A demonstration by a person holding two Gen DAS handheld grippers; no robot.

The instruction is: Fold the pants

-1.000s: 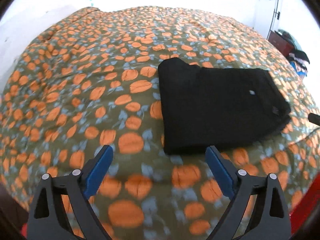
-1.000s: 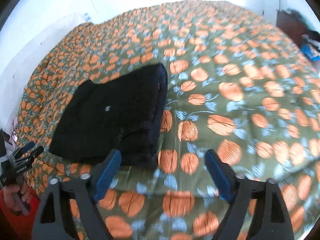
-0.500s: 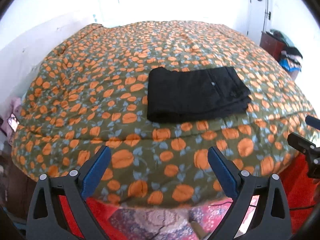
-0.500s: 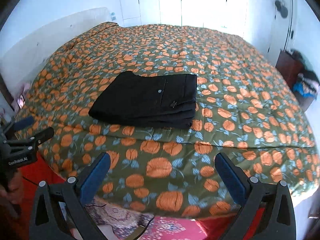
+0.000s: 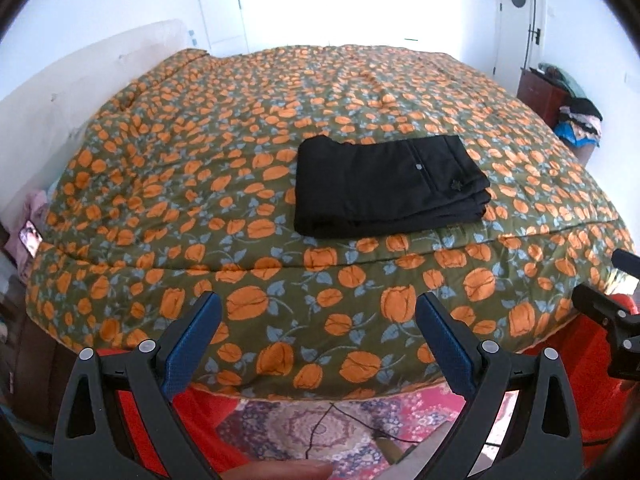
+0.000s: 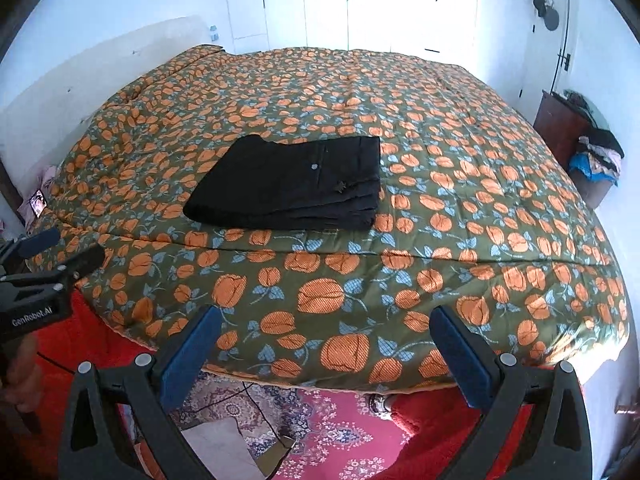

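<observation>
Change: both grippers pulled back off the bed since a second ago, floor rug now in view
Left gripper (image 5: 318, 326): blue-padded jaws spread wide, empty, hovering past the bed edge
Right gripper (image 6: 326, 330): jaws spread wide, empty, same height
Pants: black folded trousers (image 5: 386, 186) (image 6: 292, 184), flat rectangular stack near front edge of bed
Bed: olive quilt with orange flower print (image 5: 224, 128) (image 6: 460, 168)
Floor: pink patterned rug (image 6: 340, 432)

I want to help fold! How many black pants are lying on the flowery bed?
1. The folded black pants lie near the front edge of the flowery bed, a little to the right of its middle. Nothing shows whether others are hidden elsewhere.
</observation>
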